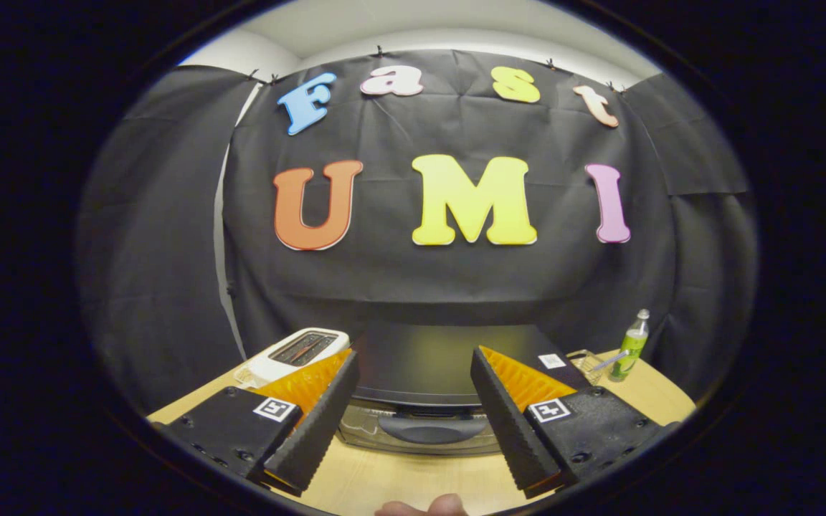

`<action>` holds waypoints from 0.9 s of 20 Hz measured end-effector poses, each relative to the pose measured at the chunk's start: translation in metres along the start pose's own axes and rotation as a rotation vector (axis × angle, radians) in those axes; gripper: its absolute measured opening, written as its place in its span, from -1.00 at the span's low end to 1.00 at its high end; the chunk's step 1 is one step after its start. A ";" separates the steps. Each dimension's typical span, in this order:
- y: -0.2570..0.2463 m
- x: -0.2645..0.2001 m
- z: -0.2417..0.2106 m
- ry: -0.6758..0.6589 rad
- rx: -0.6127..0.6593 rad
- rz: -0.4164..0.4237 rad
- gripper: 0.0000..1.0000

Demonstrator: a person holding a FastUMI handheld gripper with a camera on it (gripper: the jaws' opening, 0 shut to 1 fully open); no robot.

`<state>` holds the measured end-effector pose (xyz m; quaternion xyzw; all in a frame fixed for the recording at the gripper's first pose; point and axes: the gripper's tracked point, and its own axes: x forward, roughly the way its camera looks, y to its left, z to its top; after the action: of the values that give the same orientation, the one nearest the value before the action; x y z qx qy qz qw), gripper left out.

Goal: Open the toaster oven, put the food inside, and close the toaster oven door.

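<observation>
I hold the gripper (413,401) wide apart with nothing in it. The toaster oven (442,362) sits on the counter (384,480), just ahead of the fingers and between them. Its door looks closed, with the dark handle (431,428) at the top of the door facing me. So I think the job has hardly started: open, load, close are all left. The oven's long side runs left to right, front toward me. I can't pick out the food.
</observation>
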<state>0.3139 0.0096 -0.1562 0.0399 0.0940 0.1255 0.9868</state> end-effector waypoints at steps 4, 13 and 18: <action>-0.012 0.024 -0.030 0.035 0.030 -0.038 1.00; -0.022 0.035 -0.065 0.010 -0.080 -0.091 1.00; -0.021 0.016 -0.083 -0.006 0.010 -0.096 1.00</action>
<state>0.3178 -0.0018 -0.2426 0.0404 0.0937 0.0772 0.9918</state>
